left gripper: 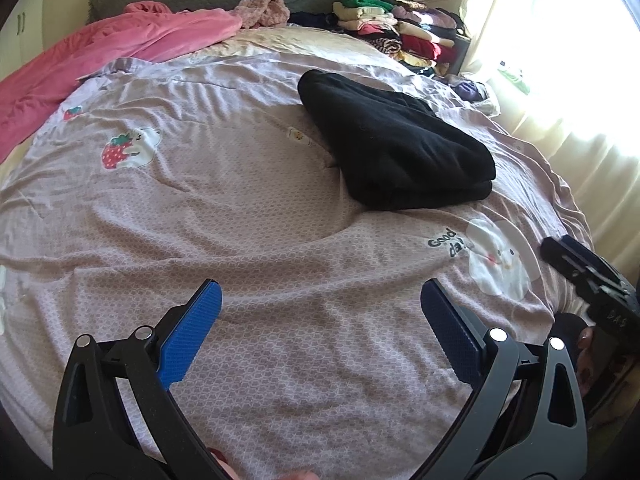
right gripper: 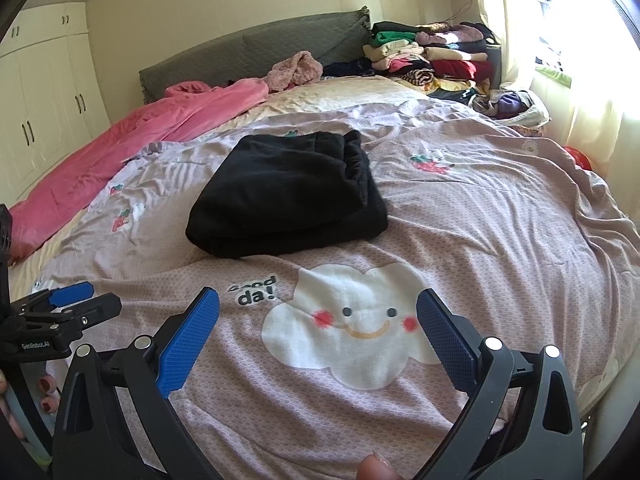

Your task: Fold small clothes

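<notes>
A black garment point(left gripper: 392, 144) point(right gripper: 292, 196) lies folded into a thick bundle on the lilac bedspread point(left gripper: 248, 216) point(right gripper: 500, 216), past the "Good day" cloud print point(right gripper: 352, 328). My left gripper point(left gripper: 320, 300) hovers open over bare bedspread, well short and to the left of the garment, nothing between its blue pads point(left gripper: 192, 332). My right gripper point(right gripper: 318, 304) is open too, above the cloud print, with the garment further ahead. The left gripper point(right gripper: 72, 304) shows at the left edge of the right wrist view; part of the right tool point(left gripper: 588, 276) shows in the left wrist view.
A pink blanket point(left gripper: 100, 56) point(right gripper: 132, 148) is bunched along the bed's left side. A stack of folded clothes point(left gripper: 400, 28) point(right gripper: 432, 56) sits at the far right by the grey headboard point(right gripper: 248, 56). Curtains point(left gripper: 560, 120) hang at the right; white wardrobes point(right gripper: 44, 100) stand left. A red ball point(right gripper: 578, 157) lies beside the bed.
</notes>
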Demonstrator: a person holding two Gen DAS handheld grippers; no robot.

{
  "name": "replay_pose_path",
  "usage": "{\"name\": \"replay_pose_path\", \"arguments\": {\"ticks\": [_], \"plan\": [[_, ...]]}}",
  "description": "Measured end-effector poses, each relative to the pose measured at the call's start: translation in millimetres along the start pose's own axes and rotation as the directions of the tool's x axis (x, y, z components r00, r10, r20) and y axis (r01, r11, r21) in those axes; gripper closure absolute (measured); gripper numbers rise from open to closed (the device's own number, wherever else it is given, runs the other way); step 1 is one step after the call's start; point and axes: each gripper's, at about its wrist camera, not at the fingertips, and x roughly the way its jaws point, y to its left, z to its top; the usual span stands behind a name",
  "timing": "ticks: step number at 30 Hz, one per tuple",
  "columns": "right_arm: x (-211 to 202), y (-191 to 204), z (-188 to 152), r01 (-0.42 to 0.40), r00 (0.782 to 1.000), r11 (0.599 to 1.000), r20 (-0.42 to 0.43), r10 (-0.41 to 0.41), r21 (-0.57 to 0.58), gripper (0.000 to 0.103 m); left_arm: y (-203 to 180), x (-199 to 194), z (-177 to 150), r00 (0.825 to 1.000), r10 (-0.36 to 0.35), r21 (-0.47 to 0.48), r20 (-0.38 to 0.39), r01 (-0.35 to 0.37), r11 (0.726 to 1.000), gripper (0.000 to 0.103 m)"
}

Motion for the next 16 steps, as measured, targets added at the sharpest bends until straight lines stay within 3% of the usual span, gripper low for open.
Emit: {"name": "replay_pose_path", "arguments": {"ticks": [6,10,12,13,14,15,16], "plan": [[-47.5,-53.9,3.1,0.102,0.992,0.989,0.070,-0.110,0.104,0.005,26.8,-12.8,15.2,0.995,0.099,-0.060,0.021,-0.097,0.993,0.010],[-103.1,-135.5,-1.4,0.240,0.957,0.942,0.106,-0.270,0.234,0.005,99.4,-39.5,43.2,0.977,0.205,-0.193,0.058,-0.191,0.962,0.010],[-122.7,-182.3,-10.3,0.339,0.923,0.893,0.080,-0.377,0.297,0.005,140.2,-48.7,52.3,0.961,0.269,-0.253,0.064,-0.245,0.936,0.010],[-134.8,-221.4,-21.3,0.416,0.888,0.838,0.039,-0.458,0.352,0.005,172.5,-53.3,57.4,0.943,0.328,-0.299,0.053,-0.299,0.906,0.010],[-139.3,-248.4,-31.2,0.461,0.868,0.801,-0.006,-0.497,0.382,0.005,197.2,-55.2,60.5,0.930,0.366,-0.328,0.033,-0.336,0.883,0.010],[-141.8,-272.0,-41.0,0.501,0.848,0.767,-0.052,-0.527,0.402,0.005,234.0,-56.4,62.9,0.903,0.429,-0.362,-0.012,-0.404,0.840,0.010],[-144.6,-305.7,-55.3,0.575,0.803,0.698,-0.130,-0.582,0.427,0.005,259.2,-56.7,64.6,0.882,0.470,-0.387,-0.041,-0.448,0.806,0.010]]}}
